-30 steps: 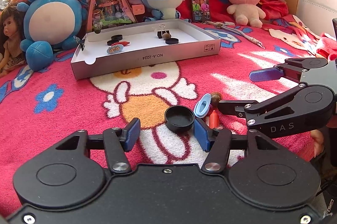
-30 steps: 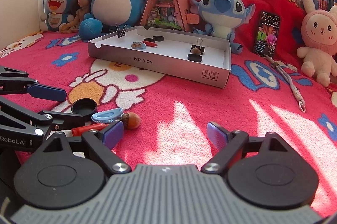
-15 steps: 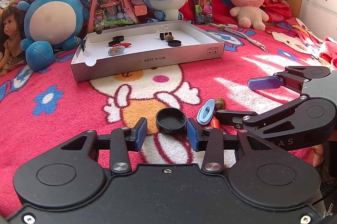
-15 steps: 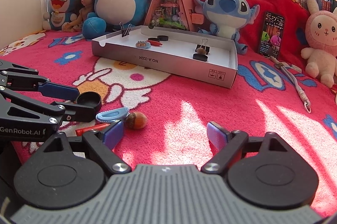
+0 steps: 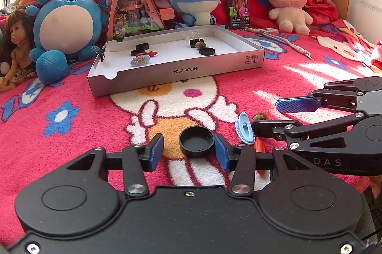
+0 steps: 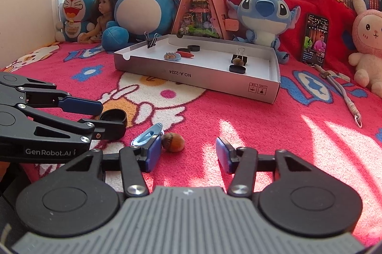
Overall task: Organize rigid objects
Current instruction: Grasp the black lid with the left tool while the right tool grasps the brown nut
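A black round cap (image 5: 196, 140) lies open side up on the red blanket between the pads of my left gripper (image 5: 188, 153). Its jaws are opening: the right pad is against the cap and a gap shows at the left pad. A brown acorn (image 6: 173, 145) lies just beyond the left fingertip (image 6: 152, 152) of my right gripper (image 6: 188, 153). Those jaws are closing, with nothing pressed between them. A light blue clip (image 5: 244, 128) and a red piece (image 5: 259, 146) lie between the two grippers. The white box (image 5: 181, 72) stands farther back.
The box holds several small things: black caps, a binder clip (image 5: 197, 40), an acorn, a red piece and a blue clip. Plush toys, a doll (image 5: 14, 49), a triangular model house (image 5: 132, 8) and a phone (image 5: 238, 7) line the back. A cord (image 6: 343, 96) lies at the right.
My left jaws narrowed around the black cap, then widened slightly. My right jaws came in from wide apart to a much narrower gap beside the acorn. Neither hand shifted much.
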Tool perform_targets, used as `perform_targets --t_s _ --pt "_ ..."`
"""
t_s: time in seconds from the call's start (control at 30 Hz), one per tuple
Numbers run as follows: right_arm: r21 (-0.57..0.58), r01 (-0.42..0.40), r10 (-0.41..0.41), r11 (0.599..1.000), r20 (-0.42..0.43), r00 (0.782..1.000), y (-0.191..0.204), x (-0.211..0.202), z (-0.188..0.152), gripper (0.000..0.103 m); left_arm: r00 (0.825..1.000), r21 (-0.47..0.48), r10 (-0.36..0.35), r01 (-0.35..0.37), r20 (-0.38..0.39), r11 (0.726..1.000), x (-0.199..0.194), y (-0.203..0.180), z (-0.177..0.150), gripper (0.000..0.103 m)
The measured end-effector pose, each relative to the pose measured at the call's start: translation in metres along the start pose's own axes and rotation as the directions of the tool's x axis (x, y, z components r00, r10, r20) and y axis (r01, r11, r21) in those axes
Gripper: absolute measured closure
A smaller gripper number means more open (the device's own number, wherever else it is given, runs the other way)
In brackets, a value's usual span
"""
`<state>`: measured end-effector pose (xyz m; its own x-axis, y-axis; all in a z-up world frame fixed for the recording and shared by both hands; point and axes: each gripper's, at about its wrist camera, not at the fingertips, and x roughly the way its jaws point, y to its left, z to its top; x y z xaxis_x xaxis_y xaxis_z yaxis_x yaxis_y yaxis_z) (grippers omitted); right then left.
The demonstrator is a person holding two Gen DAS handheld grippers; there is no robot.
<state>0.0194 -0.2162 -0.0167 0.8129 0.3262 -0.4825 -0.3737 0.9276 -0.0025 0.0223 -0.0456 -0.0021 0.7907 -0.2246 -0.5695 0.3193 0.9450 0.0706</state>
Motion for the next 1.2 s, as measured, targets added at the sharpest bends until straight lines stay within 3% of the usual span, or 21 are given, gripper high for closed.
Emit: perform_targets --t_s 0.43,0.67,0.83,1.2 --pt "0.031 -0.008 0.008 0.999 0.001 1.000 0.007 0.005 -0.004 0.059 1.000 -0.008 -0.003 0.003 0.003 1.000 0.004 0.000 -0.001 0.059" --pt "0.048 -0.026 0.026 0.998 0.008 1.000 0.007 0.001 -0.003 0.077 1.000 0.005 -0.015 0.014 0.015 1.000 0.001 -0.003 -0.001 0.072" --pt "0.019 -0.016 0.016 1.000 0.009 1.000 0.014 0.001 -0.003 0.077 1.000 -0.009 -0.014 0.014 0.014 1.000 0.000 -0.002 0.000 0.072" --pt "0.071 0.034 -0.036 0.997 0.029 0.999 0.003 0.001 0.009 0.077 1.000 -0.066 0.009 -0.008 0.018 0.998 0.006 0.012 0.016 0.072"
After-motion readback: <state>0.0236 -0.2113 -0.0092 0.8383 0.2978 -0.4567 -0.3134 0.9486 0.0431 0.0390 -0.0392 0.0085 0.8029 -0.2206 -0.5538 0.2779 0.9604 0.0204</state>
